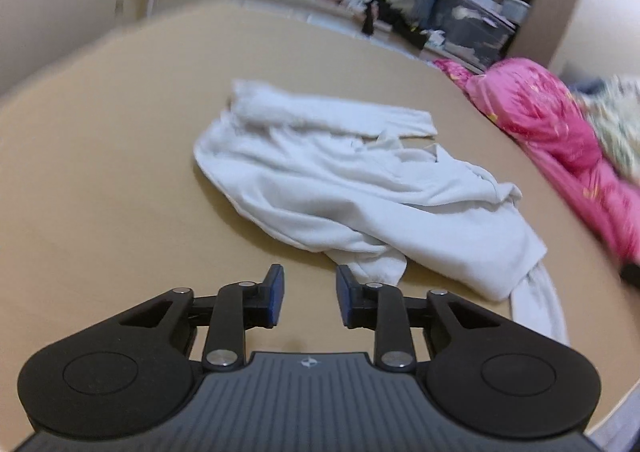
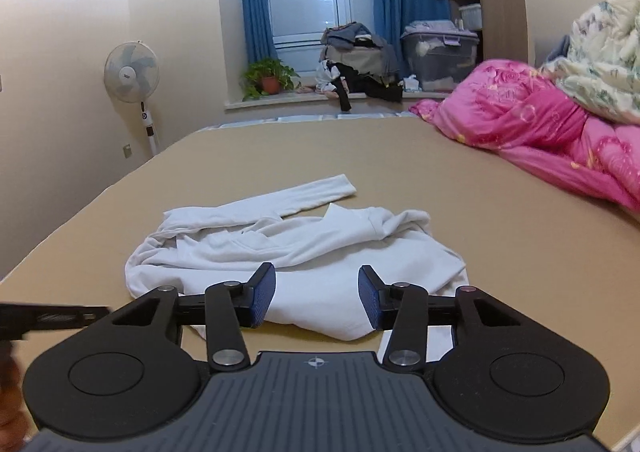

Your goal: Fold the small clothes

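Note:
A white long-sleeved garment lies crumpled on the tan bed surface, one sleeve stretched out at its far side. It also shows in the right wrist view. My left gripper is open and empty, just short of the garment's near bunched edge. My right gripper is open and empty, its fingers low over the garment's near edge. Part of the left gripper shows at the left edge of the right wrist view.
A pink quilt and a pale floral blanket are piled on the right of the bed. Beyond the bed are a standing fan, a potted plant, a clothes pile and a storage bin.

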A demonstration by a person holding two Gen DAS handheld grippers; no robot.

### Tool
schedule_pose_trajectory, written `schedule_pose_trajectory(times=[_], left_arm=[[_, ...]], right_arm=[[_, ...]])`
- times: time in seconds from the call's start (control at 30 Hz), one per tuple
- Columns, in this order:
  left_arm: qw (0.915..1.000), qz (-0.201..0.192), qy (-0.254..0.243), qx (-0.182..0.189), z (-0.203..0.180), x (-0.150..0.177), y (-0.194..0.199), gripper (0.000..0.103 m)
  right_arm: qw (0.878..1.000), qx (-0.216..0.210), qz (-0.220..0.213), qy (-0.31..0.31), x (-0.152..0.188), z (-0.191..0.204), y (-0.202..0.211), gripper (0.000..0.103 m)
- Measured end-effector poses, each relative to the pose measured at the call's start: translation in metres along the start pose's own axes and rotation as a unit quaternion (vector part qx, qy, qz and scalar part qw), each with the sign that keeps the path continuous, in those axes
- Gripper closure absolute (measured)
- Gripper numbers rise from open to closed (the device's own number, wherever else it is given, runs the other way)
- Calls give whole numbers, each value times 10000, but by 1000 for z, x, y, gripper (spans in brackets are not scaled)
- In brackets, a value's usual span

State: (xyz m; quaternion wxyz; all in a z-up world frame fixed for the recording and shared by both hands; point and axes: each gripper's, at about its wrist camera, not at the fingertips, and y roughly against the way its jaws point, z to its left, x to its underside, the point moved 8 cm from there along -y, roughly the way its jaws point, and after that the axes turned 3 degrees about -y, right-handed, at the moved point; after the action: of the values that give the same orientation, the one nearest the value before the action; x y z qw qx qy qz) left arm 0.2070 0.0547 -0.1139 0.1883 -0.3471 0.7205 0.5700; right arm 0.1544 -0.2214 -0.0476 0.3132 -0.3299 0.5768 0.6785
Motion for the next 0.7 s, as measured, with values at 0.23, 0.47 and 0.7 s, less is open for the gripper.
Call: schedule_pose_trajectory(times=[0.23,0.47,0.7], left_arm=[[9950,214,876,434,10,-6,-73,51],[9931,63,1082,446,3,-17,-105,46],[9964,156,751,367,3,-30,-82,97]], right_arm=[[9993,-303,-195,-137,-6,1,-7,54],[9991,-364,-190,-137,-8,-6,-14,53],[9996,-94,-185,-193,-10,-20,-21,53]])
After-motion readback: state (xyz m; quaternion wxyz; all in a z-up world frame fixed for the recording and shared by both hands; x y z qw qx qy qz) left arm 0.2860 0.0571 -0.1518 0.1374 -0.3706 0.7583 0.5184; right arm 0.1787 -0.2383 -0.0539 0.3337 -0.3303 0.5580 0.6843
